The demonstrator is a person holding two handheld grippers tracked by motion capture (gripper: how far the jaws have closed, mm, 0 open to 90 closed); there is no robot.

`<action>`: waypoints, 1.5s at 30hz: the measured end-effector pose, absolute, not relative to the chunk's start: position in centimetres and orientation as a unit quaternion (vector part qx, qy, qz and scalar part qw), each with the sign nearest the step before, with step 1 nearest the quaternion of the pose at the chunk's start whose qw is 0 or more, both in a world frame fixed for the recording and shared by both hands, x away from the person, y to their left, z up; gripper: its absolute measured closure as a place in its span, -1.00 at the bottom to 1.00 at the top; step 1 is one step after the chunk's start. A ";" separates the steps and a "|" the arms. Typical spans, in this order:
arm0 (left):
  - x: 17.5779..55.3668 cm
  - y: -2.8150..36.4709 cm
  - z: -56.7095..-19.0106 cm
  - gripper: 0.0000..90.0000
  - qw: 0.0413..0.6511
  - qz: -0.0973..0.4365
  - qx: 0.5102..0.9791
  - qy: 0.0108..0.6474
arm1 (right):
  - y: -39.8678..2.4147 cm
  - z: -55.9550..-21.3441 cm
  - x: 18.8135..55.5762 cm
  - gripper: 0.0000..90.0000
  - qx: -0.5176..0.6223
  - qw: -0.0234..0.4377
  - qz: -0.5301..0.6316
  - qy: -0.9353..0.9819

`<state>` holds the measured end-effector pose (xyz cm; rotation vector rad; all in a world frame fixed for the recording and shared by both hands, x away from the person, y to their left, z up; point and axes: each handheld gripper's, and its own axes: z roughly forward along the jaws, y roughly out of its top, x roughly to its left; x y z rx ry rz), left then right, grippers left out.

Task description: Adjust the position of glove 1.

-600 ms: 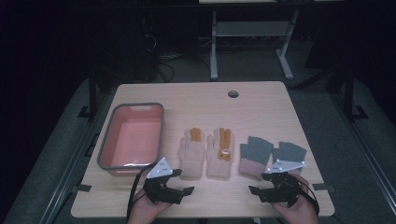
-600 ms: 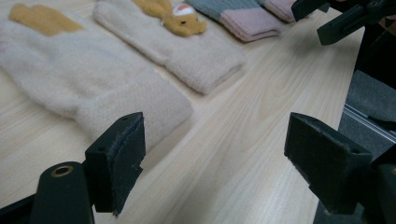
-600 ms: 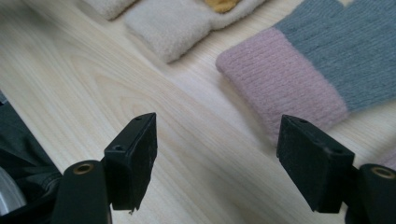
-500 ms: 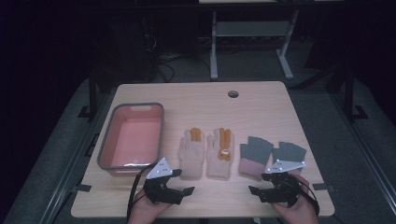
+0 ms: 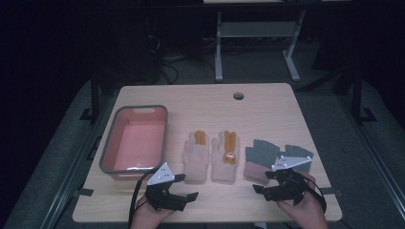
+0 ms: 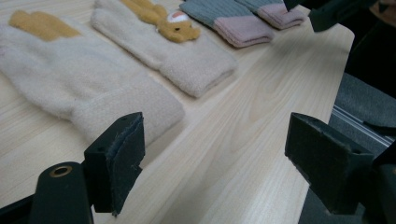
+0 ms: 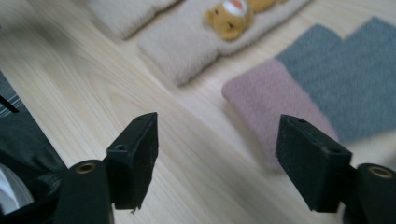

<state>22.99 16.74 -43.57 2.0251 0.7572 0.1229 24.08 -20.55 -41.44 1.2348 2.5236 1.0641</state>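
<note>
Black jaws of the left claw [image 6: 215, 163] are standing wide apart with nothing between them, hovering low over the pale wooden surface [image 5: 267, 109] just short of the cuff of a cream glove [image 6: 84, 88]. Its partner cream glove [image 6: 173, 51], bearing a small orange bear, is lying just beside it. The right claw [image 7: 217, 158] is likewise gaping and holding nothing, pointing at the pink cuff of a grey glove [image 7: 299, 102], with a second grey glove [image 5: 297, 157] lying beside that one. Further left, a pink tub [image 5: 111, 157] is sitting without anything in it. Judging from this, nothing is being gripped yet: all four gloves are lying flat, so the whole job appears to be waiting.
</note>
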 end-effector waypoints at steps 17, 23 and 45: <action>23.1 17.3 -43.3 -0.56 0.474 0.054 0.820 0.315 | -17.0 -38.1 27.3 -0.29 0.364 0.066 0.331 0.868; 23.2 17.3 -43.2 -0.57 0.472 0.064 0.822 0.312 | -15.6 -37.1 28.3 -0.29 0.349 0.062 0.327 0.876; 23.1 17.1 -43.3 -0.57 0.477 0.063 0.818 0.315 | -10.9 -37.4 32.9 -0.25 0.318 0.057 0.268 0.908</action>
